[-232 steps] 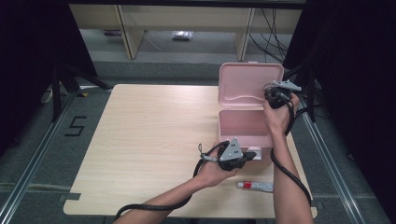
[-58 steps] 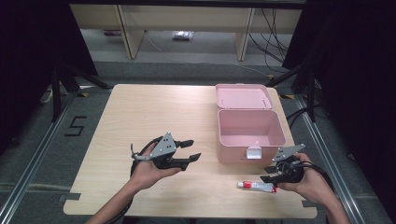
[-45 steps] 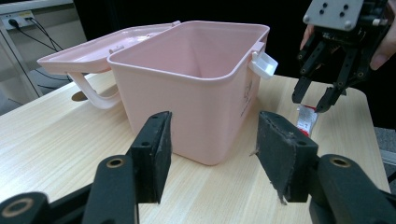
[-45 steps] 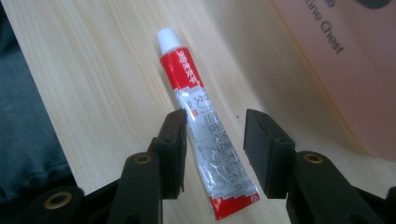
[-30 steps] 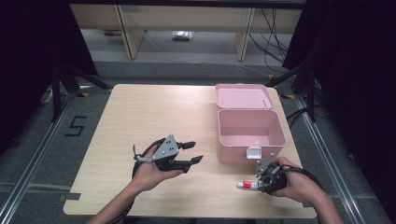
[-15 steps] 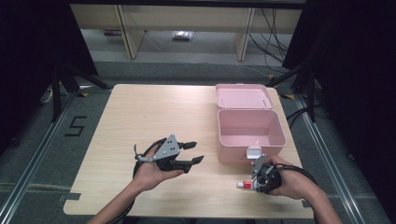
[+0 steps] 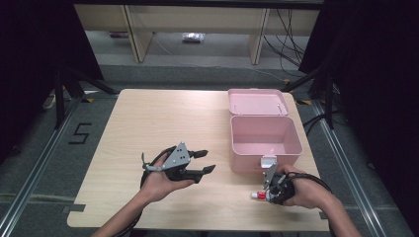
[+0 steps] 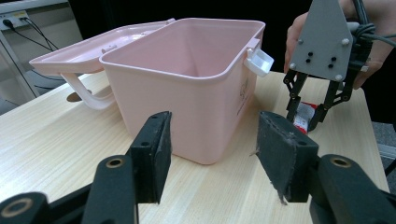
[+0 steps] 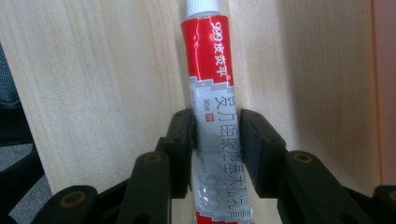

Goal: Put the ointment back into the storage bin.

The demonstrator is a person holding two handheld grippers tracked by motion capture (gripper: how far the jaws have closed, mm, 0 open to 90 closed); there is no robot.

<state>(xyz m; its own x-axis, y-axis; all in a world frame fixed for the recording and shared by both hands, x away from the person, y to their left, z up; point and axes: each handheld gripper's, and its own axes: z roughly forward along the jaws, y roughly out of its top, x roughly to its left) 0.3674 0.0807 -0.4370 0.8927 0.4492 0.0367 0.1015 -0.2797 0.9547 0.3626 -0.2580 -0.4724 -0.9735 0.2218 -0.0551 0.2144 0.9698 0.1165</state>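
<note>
Right gripper (image 7: 268, 193): low over the near right corner of the table (image 7: 148, 123), just in front of the pink box (image 7: 264, 140). Its jaws have just been closing. In the right gripper view they stand on either side of the tube (image 9: 212, 98), pads against or just beside its sides. Whether they press is not certain, so the grip counts as not yet made and the jaws as apart.

Tube: a red and silver ointment tube with a white cap. It lies flat on the wood, cap end pointing away from the right gripper. In the high view its red end and cap (image 7: 257, 196) show just left of that gripper.

Left gripper (image 7: 200, 163): held off the table surface at the near middle, well apart from the tube. Its jaws are spread wide with nothing between them. In its own view they frame the box front (image 8: 187, 98) from a distance, with the right gripper (image 8: 306, 114) beyond.

Pink box: upright, open, at the right side of the table. The inside that shows holds nothing. A white latch (image 8: 258, 58) hangs on the front rim.

Lid (image 7: 257, 102): folded back behind the box, inner face up, resting flat; a handle (image 8: 86, 91) shows under it.
</note>
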